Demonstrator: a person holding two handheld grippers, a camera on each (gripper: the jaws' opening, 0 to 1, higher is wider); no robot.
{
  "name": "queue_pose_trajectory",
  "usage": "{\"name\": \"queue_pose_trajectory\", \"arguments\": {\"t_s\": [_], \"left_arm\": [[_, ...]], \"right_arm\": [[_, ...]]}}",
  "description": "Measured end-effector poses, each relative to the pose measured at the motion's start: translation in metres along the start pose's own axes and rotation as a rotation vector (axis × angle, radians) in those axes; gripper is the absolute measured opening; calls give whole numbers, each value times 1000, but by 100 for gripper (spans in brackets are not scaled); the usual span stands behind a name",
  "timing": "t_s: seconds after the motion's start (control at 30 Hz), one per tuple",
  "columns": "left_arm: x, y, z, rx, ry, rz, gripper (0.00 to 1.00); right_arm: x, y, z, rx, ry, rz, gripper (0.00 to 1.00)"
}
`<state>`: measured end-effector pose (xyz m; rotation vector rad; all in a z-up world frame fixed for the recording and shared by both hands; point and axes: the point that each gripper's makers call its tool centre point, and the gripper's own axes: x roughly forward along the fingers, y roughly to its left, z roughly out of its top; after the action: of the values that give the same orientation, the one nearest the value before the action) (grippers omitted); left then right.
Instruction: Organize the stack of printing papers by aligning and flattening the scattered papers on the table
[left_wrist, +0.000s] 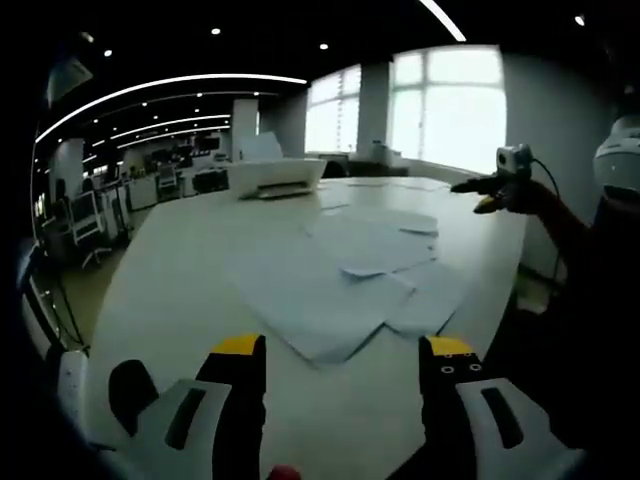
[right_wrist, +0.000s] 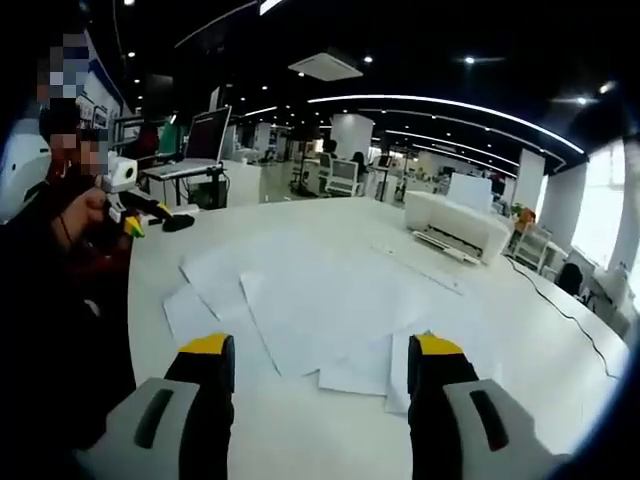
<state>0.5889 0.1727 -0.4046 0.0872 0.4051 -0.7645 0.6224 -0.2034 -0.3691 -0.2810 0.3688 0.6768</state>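
Several white printing papers (left_wrist: 350, 265) lie scattered and overlapping on the white table (left_wrist: 170, 270), corners pointing different ways. My left gripper (left_wrist: 344, 347) hovers near the table's edge, just short of the closest sheet, jaws wide open and nothing between them. In the right gripper view the same papers (right_wrist: 320, 300) spread ahead of my right gripper (right_wrist: 322, 347), which is also open and holds nothing. A person's hand holds each tool: the right gripper (left_wrist: 493, 190) appears across the table in the left gripper view, and the left gripper (right_wrist: 150, 215) appears at the left in the right gripper view.
A white printer (left_wrist: 275, 178) stands at the table's far end, also visible as the printer (right_wrist: 455, 225) at the right. One sheet lies in front of it. A laptop (right_wrist: 205, 140) sits on a stand beyond the table. Office desks and chairs fill the background.
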Motion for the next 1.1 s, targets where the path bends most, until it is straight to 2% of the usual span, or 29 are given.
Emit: {"name": "queue_pose_trajectory", "arguments": {"t_s": [1.1], "left_arm": [[4,-6,1,-1,-4,-17,66]], "right_arm": [[8,-6,-4,27,12,1,67]]}}
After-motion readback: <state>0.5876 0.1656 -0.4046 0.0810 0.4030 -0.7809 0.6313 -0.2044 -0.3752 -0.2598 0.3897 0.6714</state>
